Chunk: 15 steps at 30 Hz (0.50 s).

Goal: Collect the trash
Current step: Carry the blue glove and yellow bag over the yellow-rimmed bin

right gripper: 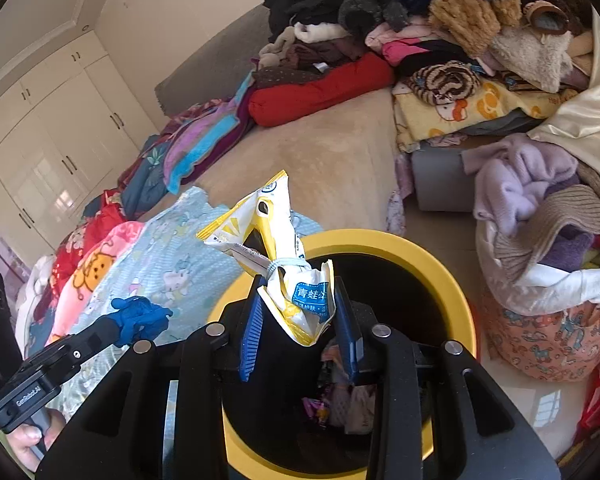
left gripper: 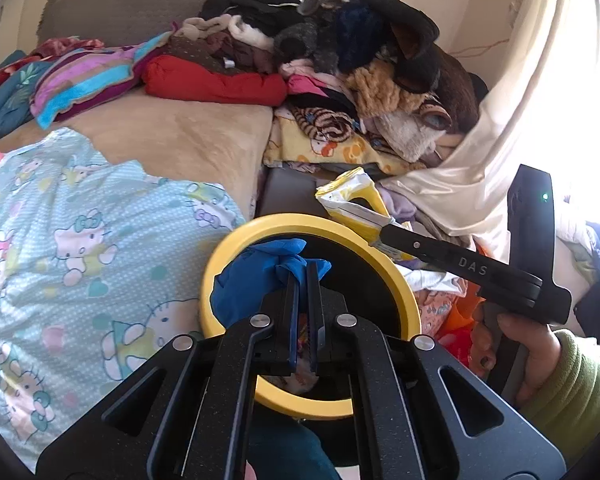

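Note:
A black bin with a yellow rim (left gripper: 396, 276) (right gripper: 440, 268) stands by the bed, with wrappers inside. My left gripper (left gripper: 305, 270) is shut on a crumpled blue glove (left gripper: 256, 276) and holds it over the bin's left rim; it also shows in the right wrist view (right gripper: 140, 318). My right gripper (right gripper: 298, 296) is shut on a yellow and white packet (right gripper: 268, 220) tied with a band, above the bin's opening. In the left wrist view the packet (left gripper: 352, 200) sticks out past the right gripper's fingers (left gripper: 452, 258).
A bed with a light blue cartoon quilt (left gripper: 68, 240) and tan blanket (left gripper: 172, 136) lies left of the bin. Piled clothes (left gripper: 340, 40) fill the back. A cream curtain (left gripper: 492, 120) and more laundry (right gripper: 540, 216) are at the right. White wardrobes (right gripper: 40, 140) stand far left.

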Motion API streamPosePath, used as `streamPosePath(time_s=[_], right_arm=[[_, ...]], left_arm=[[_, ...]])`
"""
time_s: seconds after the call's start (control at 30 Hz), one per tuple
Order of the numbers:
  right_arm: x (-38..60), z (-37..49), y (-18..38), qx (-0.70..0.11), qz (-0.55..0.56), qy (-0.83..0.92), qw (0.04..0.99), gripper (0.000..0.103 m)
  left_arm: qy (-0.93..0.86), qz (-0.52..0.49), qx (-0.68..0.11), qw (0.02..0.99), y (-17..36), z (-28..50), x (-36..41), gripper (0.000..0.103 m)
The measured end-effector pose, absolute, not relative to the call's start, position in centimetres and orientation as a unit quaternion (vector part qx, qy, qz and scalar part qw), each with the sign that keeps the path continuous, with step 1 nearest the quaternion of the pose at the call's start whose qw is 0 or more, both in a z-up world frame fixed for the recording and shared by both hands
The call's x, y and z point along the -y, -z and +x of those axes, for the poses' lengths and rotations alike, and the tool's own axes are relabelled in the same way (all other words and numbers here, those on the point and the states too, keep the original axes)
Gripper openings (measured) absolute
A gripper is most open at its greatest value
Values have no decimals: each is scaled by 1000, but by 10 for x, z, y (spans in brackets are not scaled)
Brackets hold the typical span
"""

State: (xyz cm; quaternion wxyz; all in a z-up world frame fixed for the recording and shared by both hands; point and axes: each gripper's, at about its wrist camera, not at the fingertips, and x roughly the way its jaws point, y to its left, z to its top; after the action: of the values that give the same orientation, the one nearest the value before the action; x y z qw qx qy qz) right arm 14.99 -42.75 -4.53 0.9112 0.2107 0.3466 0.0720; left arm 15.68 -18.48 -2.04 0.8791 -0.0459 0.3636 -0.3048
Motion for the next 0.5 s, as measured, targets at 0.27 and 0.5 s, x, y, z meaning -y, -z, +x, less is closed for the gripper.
streamPosePath(time_s=[0.27, 0.5], right_arm=[[442, 147, 55, -356, 218, -55, 907, 32], [452, 146, 62, -364, 225, -46, 903, 32]], left_arm=[[320, -28, -375, 870, 30, 153, 207, 1], [330, -15, -390, 859, 40, 156, 223, 1]])
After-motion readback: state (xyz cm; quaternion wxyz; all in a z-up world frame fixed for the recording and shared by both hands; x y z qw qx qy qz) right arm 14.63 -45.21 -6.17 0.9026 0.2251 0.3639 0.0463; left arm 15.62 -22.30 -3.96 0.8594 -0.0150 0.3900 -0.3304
